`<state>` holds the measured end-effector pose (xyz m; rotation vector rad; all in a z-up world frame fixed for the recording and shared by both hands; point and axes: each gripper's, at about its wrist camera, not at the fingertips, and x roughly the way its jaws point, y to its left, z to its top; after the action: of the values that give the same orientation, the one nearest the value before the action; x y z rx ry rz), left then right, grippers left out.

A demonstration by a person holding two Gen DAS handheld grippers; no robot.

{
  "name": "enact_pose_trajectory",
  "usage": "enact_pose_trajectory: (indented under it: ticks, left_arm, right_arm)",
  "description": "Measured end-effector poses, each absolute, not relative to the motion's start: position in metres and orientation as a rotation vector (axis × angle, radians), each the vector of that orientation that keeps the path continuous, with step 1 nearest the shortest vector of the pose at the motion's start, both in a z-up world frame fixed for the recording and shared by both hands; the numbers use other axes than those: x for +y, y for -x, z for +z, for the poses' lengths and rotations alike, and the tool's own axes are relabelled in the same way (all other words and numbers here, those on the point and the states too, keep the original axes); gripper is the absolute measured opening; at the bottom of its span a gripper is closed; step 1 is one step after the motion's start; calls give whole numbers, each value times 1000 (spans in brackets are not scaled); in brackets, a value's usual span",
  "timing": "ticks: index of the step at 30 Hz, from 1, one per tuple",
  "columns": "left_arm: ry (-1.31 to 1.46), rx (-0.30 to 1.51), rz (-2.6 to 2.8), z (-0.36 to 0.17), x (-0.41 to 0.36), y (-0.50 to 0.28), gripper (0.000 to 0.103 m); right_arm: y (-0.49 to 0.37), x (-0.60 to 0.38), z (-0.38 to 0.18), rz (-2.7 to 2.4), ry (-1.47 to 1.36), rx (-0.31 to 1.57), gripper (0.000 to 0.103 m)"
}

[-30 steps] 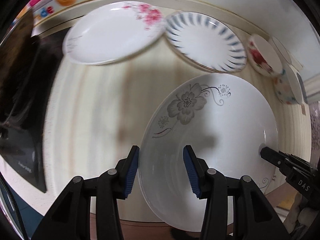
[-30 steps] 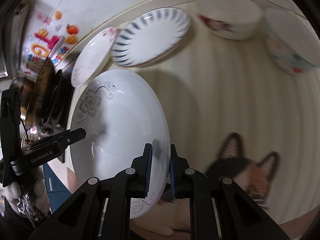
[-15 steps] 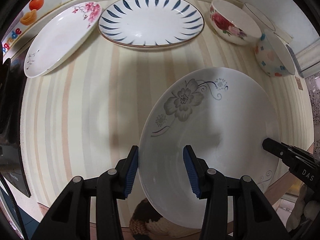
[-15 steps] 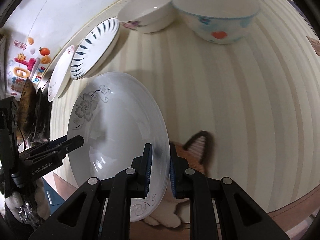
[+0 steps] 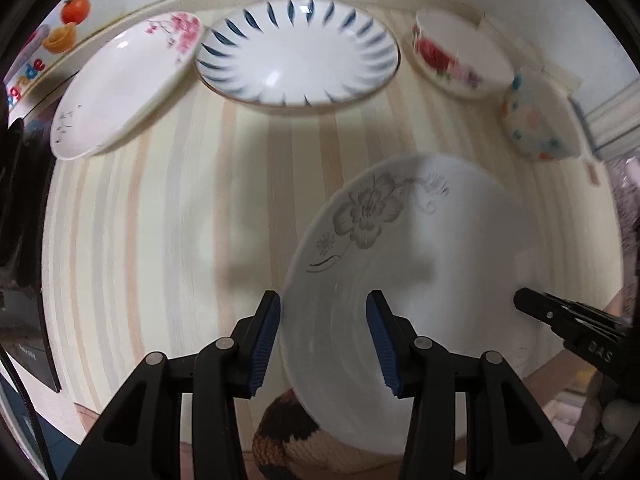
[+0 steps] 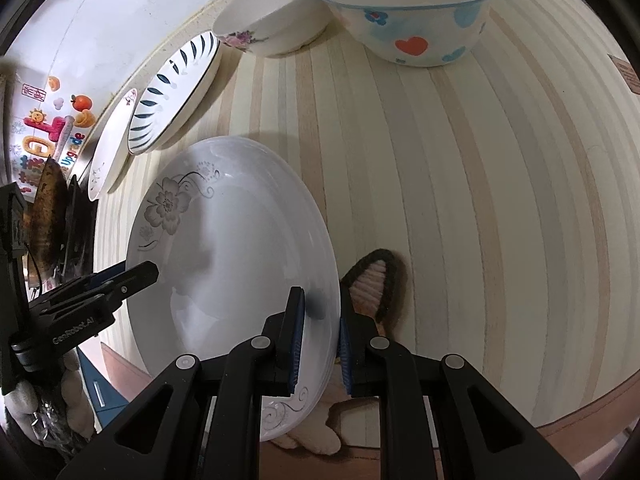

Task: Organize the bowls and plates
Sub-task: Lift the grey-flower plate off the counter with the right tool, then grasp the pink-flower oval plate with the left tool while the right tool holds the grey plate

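the grey-flower plate (image 6: 236, 264) was white and deep, with a grey blossom and curling tendrils near its far rim and a small grey scroll at the near rim. it hung tilted over the front edge of the striped surface (image 6: 460, 200), its near half past the edge. the right gripper (image 6: 318, 340) had its fingers clenched on the plate's near rim, one blue pad above and one below. the left gripper (image 5: 323, 336) had its fingers released and spread; one sat just outside the plate's left edge, the other over its basin.

at the back stood a row: a pink-blossom plate (image 5: 124, 84), a blue-petal plate (image 5: 298, 66), a rose bowl (image 5: 460, 62) and a heart bowl (image 6: 408, 20).

the right wrist view showed the clamp on the rim, the heart bowl's red heart and blue flowers sharply, and a brown slipper (image 6: 374, 284) below the edge. the left wrist view was blurred on the held plate, yet it alone showed the rose bowl's red flowers and the pink blossoms in full.
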<state>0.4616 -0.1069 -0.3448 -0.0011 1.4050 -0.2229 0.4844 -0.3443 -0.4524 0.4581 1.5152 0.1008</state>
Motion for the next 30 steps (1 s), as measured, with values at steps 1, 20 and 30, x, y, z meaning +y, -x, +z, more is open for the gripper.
enact_pose_trajectory:
  ticks: [1,20,30]
  left_arm:
    - [19,1387,-228,-333,-100,-461,42]
    - [348,1278,187,-322,112,-561,42]
    - [402,1353,207,-367,126,-594,42]
  right_arm:
    - [-484,-346,-449,92,-465,1522,18]
    - [-724,-118,-384,472,-175,1270,54]
    - [-817,-24,-461,534,56,1291,34]
